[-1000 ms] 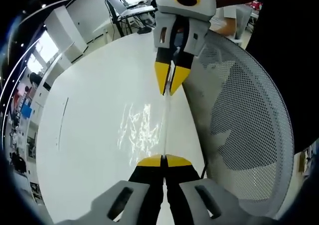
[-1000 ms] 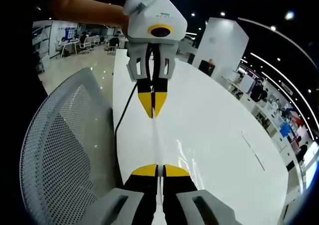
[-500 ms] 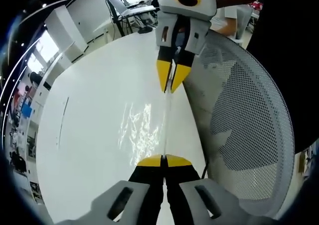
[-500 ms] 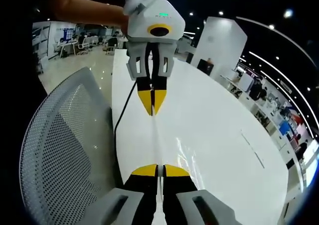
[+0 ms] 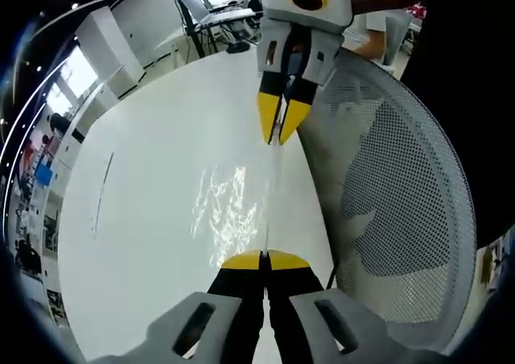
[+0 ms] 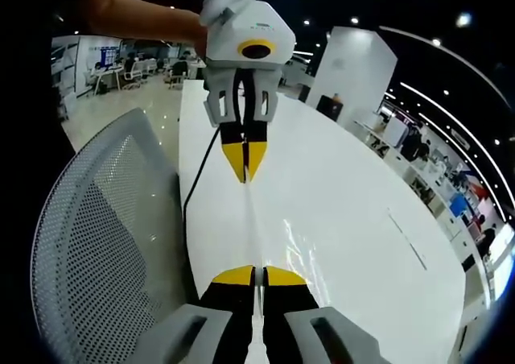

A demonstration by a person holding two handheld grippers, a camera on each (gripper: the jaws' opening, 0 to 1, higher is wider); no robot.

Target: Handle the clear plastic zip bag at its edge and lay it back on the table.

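bag: the clear plastic zip bag (image 5: 241, 211) is held up over the white table (image 5: 153, 187), stretched between the two grippers. it is so transparent that mostly its wrinkles and bright glints show against the table top. in the right gripper view the bag (image 6: 278, 239) shows as a thin pale line along its top edge, with soft reflections to the right of it.
bag edge: the upper edge runs as a straight, narrow strip from one pair of yellow tips to the other, and it looks taut.
left gripper: the left gripper (image 5: 264, 259) has its jaws pressed together on one end of the bag edge. in the right gripper view it (image 6: 245, 171) comes from the top, with a hand (image 6: 173, 22) behind it.
right gripper: the right gripper (image 6: 257, 275) pinches the other end of the edge, jaws tight together. in the left gripper view it (image 5: 278, 135) points down to the same strip.
table: long, white and glossy, with a thin dark line (image 5: 100, 195) on its surface.
chair: a grey mesh chair (image 5: 402, 203) stands just beside the table edge, under the grippers' side.
room: an open office with ceiling lights and desks far behind.
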